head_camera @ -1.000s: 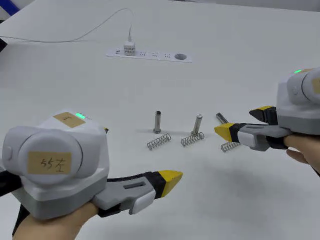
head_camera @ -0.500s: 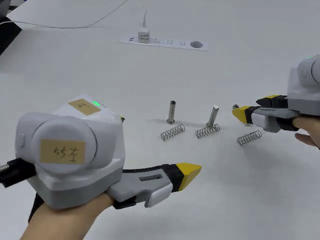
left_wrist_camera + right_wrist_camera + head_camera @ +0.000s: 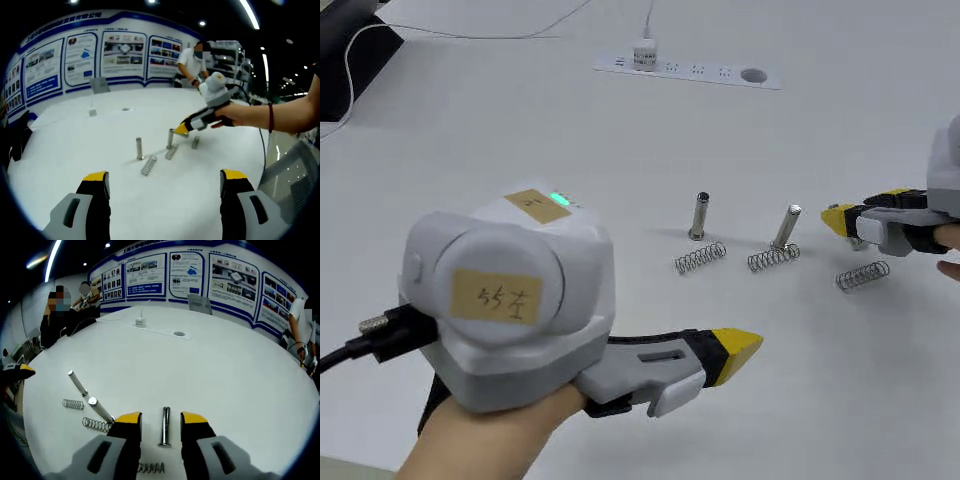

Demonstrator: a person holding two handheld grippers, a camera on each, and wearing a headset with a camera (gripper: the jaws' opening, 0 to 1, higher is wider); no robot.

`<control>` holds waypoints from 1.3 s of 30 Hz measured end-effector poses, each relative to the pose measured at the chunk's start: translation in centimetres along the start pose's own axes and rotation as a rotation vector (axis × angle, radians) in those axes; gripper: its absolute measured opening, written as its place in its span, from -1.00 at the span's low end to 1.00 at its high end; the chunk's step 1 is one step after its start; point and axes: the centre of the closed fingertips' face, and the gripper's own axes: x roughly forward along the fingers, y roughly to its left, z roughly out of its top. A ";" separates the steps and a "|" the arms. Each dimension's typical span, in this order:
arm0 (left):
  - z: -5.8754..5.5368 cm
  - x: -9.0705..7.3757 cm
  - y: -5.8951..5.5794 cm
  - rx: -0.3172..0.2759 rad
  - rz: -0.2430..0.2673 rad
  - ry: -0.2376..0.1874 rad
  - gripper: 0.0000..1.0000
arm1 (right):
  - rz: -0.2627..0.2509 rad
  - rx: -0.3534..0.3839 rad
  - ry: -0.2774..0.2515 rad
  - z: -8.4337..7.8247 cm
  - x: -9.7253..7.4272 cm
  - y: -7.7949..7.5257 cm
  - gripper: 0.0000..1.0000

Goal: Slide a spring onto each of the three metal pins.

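Note:
Three metal pins stand in a row on the white table. The left pin (image 3: 700, 214) and the middle pin (image 3: 787, 227) each have a spring at the foot, the left spring (image 3: 700, 257) and the middle spring (image 3: 773, 258). A third spring (image 3: 863, 275) lies at the right. My right gripper (image 3: 845, 218) (image 3: 160, 420) is open, its jaws on either side of the third pin (image 3: 165, 426) with a gap on each side. My left gripper (image 3: 732, 350) (image 3: 164, 177) is wide open and holds nothing, short of the left pin (image 3: 139, 148).
A white power strip (image 3: 690, 70) with a plugged-in charger and cable lies at the far side of the table (image 3: 520, 140). A black object (image 3: 350, 40) sits at the far left corner. People stand beyond the table (image 3: 225, 370) in both gripper views.
The head camera has panned, shifting the whole picture. My right gripper has drawn back off the third spring and now sits around the third pin. The left gripper stays open.

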 end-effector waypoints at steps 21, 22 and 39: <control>-0.1 -0.1 0.1 0.001 0.003 0.003 0.83 | -0.027 -0.038 0.052 -0.6 2.1 -0.5 -0.68; -0.1 -0.1 0.1 0.002 0.001 0.003 0.83 | -0.027 -0.033 0.052 -0.6 2.1 -0.6 -0.70; 0.1 -0.2 0.3 0.014 0.010 -0.001 0.81 | 0.002 0.154 0.020 -0.3 1.8 -1.1 -0.83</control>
